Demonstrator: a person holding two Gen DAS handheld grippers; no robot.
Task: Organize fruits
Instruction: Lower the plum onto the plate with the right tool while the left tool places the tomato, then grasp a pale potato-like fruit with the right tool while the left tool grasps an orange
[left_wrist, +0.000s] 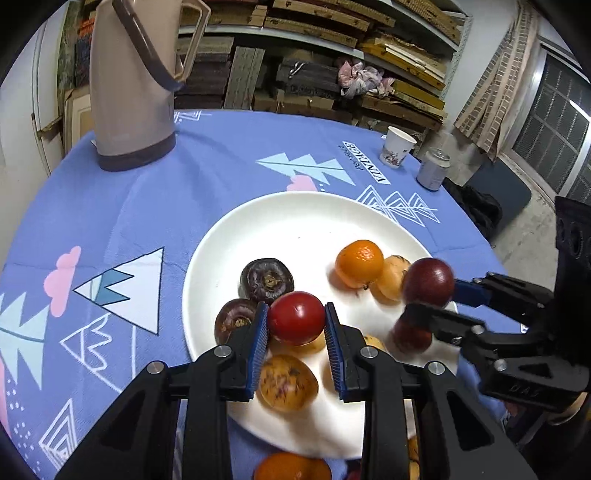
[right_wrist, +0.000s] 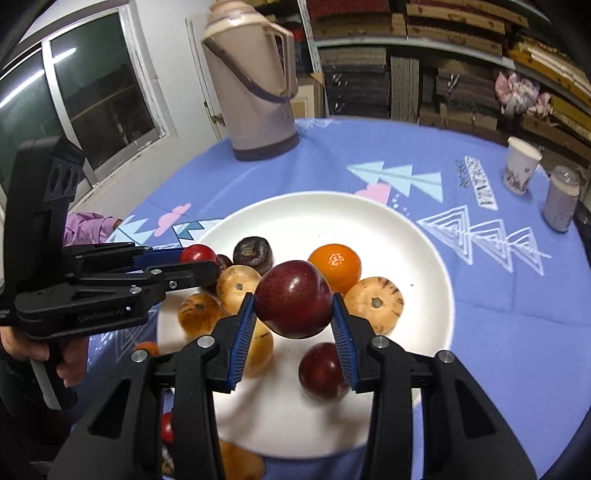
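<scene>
A white plate (left_wrist: 295, 221) on the blue tablecloth holds several fruits: an orange (left_wrist: 359, 263), dark purple fruits (left_wrist: 266, 279), and tan speckled fruits (left_wrist: 286, 382). My left gripper (left_wrist: 296, 322) is shut on a red tomato (left_wrist: 296, 322) above the plate's near left part. My right gripper (right_wrist: 293, 299) is shut on a dark red plum (right_wrist: 293, 299) above the plate (right_wrist: 424, 258); it also shows in the left wrist view (left_wrist: 428, 282). A second plum (right_wrist: 323, 371) lies on the plate under it. The orange (right_wrist: 336, 266) sits behind.
A beige thermos jug (left_wrist: 133, 85) stands at the table's far left. A paper cup (left_wrist: 397, 151) and a can (left_wrist: 433, 169) stand at the far right edge. More fruit lies off the plate at the near edge (left_wrist: 291, 467). Shelves of boards stand behind.
</scene>
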